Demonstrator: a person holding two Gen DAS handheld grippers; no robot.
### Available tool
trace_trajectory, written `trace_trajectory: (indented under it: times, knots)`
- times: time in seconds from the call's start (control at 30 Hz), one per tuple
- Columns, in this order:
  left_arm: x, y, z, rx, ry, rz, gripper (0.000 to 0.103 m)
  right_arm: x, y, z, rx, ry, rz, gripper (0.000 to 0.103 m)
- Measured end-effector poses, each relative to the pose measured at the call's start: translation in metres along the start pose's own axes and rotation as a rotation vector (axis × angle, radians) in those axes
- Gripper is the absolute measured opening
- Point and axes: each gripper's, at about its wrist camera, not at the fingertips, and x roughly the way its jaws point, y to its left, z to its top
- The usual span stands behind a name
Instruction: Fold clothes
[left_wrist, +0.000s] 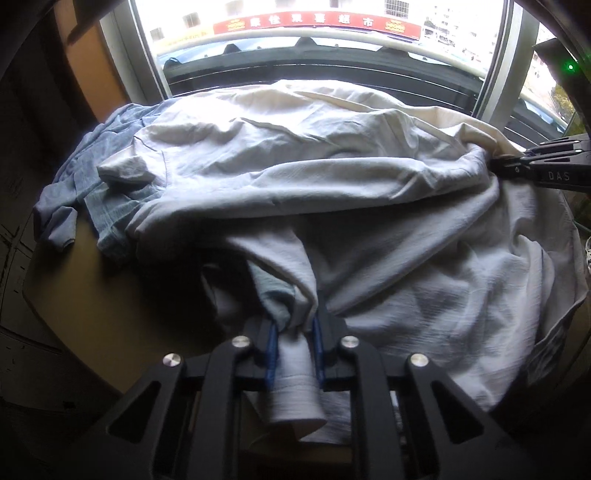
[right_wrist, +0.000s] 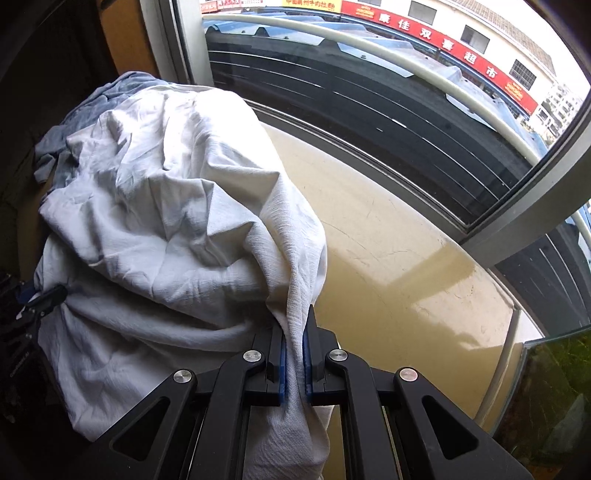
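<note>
Two grippers, both clamped on one white garment (left_wrist: 332, 177) heaped on a tan table (right_wrist: 388, 258) just inside a window (right_wrist: 369, 110). Left gripper (left_wrist: 295, 332): blue pads (left_wrist: 272, 350) pinched onto a bunched fold at the garment's near edge, a rolled tail of cloth trailing back between the fingers. Right gripper (right_wrist: 294, 347): nearly shut, pads (right_wrist: 282, 365) squeezing a thin twisted fold at the garment's window-facing end, cloth draped up and away toward the heap. Seen from the left wrist, right gripper (left_wrist: 517, 162) biting the cloth at the garment's far right edge. Beyond the garment, away from both grippers, a blue-grey garment (left_wrist: 74, 192) crumpled on the same table, partly tucked beneath the white one. Beside the white garment on the window side, bare tabletop.
</note>
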Motion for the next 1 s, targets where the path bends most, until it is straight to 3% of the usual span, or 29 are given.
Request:
trace_trajectory:
  times: [0.17,0.27,0.37,0.5,0.6,0.73,0.8,0.87,0.93,1.0]
  knots:
    - [-0.017,-0.011,-0.005,-0.031,-0.001,-0.105,0.012,-0.003,0.005,0.011,-0.061,-0.023,-0.023,0.007]
    - [-0.043,-0.022,-0.009,0.012,-0.047,-0.167,0.012,-0.010,-0.007,0.009,-0.027,-0.052,-0.038,0.007]
    - [-0.063,-0.014,-0.016,-0.019,-0.070,-0.271,0.012,-0.022,-0.021,0.004,0.022,-0.089,-0.036,0.007]
    - [-0.070,-0.006,-0.026,-0.034,-0.035,-0.426,0.012,-0.045,-0.030,-0.014,0.096,-0.140,-0.005,0.007]
    - [-0.063,-0.009,-0.025,0.025,0.019,-0.462,0.012,-0.052,-0.034,-0.033,0.151,-0.129,-0.009,0.007]
    - [-0.042,-0.042,-0.022,0.151,0.131,-0.578,0.012,-0.048,-0.052,-0.056,0.262,-0.107,-0.057,0.007]
    - [-0.046,-0.067,-0.021,0.279,0.128,-0.602,0.012,-0.043,-0.058,-0.061,0.289,-0.096,-0.092,0.007]
    - [-0.050,-0.079,-0.017,0.342,0.122,-0.620,0.013,-0.040,-0.059,-0.060,0.288,-0.091,-0.162,0.007]
    - [-0.053,-0.071,-0.004,0.337,0.114,-0.611,0.018,-0.041,-0.055,-0.055,0.274,-0.105,-0.167,0.007]
    - [-0.062,-0.046,0.015,0.310,0.053,-0.549,0.020,-0.044,-0.051,-0.049,0.269,-0.126,-0.157,0.007]
